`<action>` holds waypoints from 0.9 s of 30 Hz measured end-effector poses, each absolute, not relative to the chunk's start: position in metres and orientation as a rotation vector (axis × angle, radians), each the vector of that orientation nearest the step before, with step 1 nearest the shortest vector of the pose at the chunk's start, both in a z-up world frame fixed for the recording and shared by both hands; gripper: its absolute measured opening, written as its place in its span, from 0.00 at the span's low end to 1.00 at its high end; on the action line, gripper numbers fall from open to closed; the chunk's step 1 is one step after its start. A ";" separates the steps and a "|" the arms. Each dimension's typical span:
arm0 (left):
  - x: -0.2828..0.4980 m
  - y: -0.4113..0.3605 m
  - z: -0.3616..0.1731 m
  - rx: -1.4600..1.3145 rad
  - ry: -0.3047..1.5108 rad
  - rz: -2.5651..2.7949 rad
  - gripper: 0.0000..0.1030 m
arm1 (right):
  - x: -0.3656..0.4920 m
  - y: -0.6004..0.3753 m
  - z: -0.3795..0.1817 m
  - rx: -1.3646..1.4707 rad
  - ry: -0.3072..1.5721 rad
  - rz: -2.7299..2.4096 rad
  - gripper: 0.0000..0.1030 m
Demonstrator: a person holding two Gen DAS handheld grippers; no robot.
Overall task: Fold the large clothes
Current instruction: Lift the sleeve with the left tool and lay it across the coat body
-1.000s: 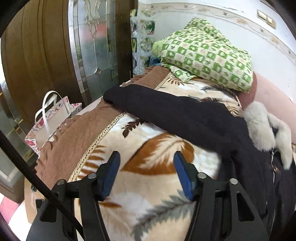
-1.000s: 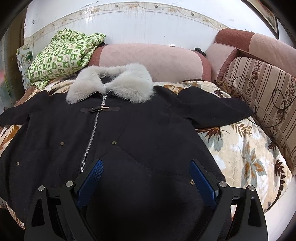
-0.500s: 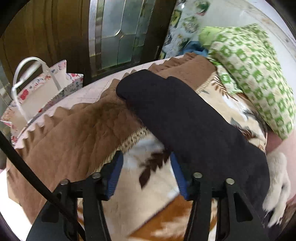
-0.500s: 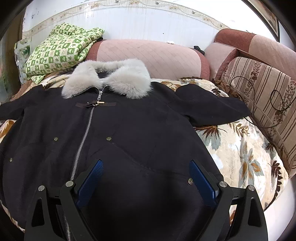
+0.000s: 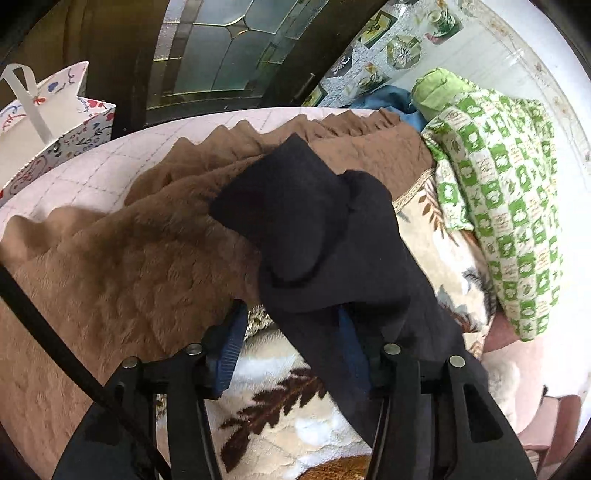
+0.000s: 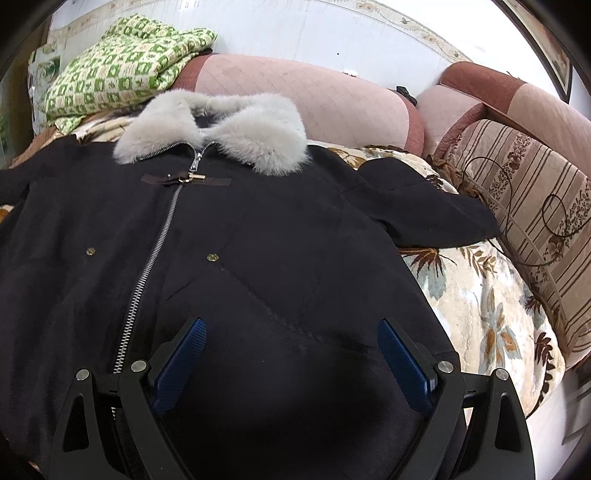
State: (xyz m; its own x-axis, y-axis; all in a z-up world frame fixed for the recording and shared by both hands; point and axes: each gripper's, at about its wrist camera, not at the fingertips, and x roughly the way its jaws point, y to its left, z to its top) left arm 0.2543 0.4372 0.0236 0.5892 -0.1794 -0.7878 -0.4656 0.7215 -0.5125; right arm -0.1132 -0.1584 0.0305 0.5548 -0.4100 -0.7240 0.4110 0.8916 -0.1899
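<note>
left gripper (image 5: pixel 291 339): jaws parted, just widening, coat sleeve (image 5: pixel 314 236) between, unpinched | right gripper (image 6: pixel 291 354): released above black coat (image 6: pixel 229 258)

Green-checked bedding (image 6: pixel 122 70) piled at the sofa's far left end, against the white wall (image 6: pixel 295 33). Leaf-patterned blanket (image 6: pixel 491 302) spread over the seat, brown quilted throw (image 5: pixel 122 273) beside it. Striped cushion (image 6: pixel 535 206) leaning at the right. Patterned paper gift bag (image 5: pixel 55 125) standing near a leaded glass door (image 5: pixel 229 48).
</note>
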 end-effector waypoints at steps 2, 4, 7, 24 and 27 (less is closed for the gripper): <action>0.248 0.448 0.025 -0.830 0.909 0.164 0.51 | -0.112 -0.159 0.029 0.001 0.860 -0.486 0.93; 0.239 0.457 0.028 -0.867 0.867 0.147 0.60 | -0.110 -0.159 0.028 0.001 0.860 -0.487 0.93; 0.229 0.470 0.027 -0.922 0.823 0.129 0.72 | -0.107 -0.159 0.024 -0.003 0.862 -0.481 0.93; 0.276 0.425 0.025 -0.866 0.911 0.163 0.36 | -0.103 -0.154 0.016 -0.039 0.859 -0.487 0.93; 0.273 0.400 0.056 -0.705 0.900 0.174 0.13 | -0.105 -0.158 0.016 -0.019 0.850 -0.474 0.93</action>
State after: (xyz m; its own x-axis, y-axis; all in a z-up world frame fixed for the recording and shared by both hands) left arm 0.2731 0.4002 0.0557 0.6246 -0.1454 -0.7673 -0.4213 0.7645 -0.4879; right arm -0.1047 -0.1575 0.0161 0.5626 -0.4098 -0.7180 0.3950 0.8962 -0.2019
